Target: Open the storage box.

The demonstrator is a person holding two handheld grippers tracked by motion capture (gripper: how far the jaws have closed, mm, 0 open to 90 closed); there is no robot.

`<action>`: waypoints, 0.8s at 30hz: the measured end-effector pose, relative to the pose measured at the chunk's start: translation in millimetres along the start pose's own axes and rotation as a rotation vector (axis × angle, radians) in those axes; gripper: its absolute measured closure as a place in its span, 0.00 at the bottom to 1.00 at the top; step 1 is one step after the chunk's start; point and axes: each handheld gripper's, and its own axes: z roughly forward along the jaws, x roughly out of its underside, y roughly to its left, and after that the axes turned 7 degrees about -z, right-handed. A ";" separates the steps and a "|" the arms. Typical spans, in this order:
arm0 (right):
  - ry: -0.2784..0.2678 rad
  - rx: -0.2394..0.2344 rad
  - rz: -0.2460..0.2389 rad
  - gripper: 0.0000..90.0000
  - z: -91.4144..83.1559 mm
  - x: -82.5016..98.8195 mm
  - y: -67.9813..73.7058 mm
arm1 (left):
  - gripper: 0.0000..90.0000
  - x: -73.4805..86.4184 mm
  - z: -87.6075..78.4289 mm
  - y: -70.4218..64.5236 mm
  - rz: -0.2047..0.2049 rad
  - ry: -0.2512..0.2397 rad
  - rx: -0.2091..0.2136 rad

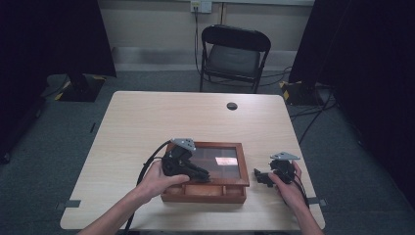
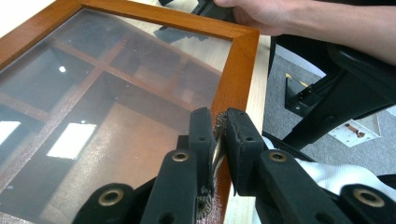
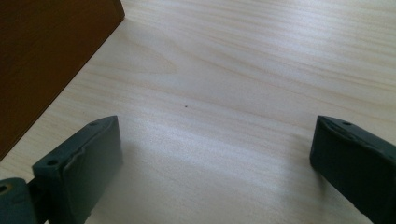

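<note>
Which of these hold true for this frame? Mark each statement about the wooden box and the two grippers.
1. The left gripper is clamped on a small metal latch at the edge of the glass-lidded wooden box. True.
2. The right gripper holds the box. False: its jaws stand wide open over bare table, beside the box.
3. A folding chair stands beyond the table. True.
4. The box lid is solid wood. False: it is a glass pane showing compartments beneath.
</note>
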 end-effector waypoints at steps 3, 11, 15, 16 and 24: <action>0.001 0.001 0.000 0.02 0.0 0.0 0.0 | 0.90 -2.0 -1.5 0.7 -0.004 -0.007 0.010; 0.000 0.001 0.000 0.02 0.0 0.0 0.0 | 0.90 -4.7 -2.6 1.4 -0.010 -0.013 0.011; 0.000 0.001 0.000 0.02 0.0 0.0 0.0 | 0.90 -7.0 -4.6 0.1 -0.012 -0.021 0.004; 0.000 0.001 0.000 0.02 0.0 0.0 0.0 | 0.90 -7.6 -5.3 0.6 -0.015 -0.021 0.011; 0.000 0.001 -0.001 0.02 0.0 0.0 0.0 | 0.90 -14.0 -9.6 -0.5 -0.008 -0.017 -0.002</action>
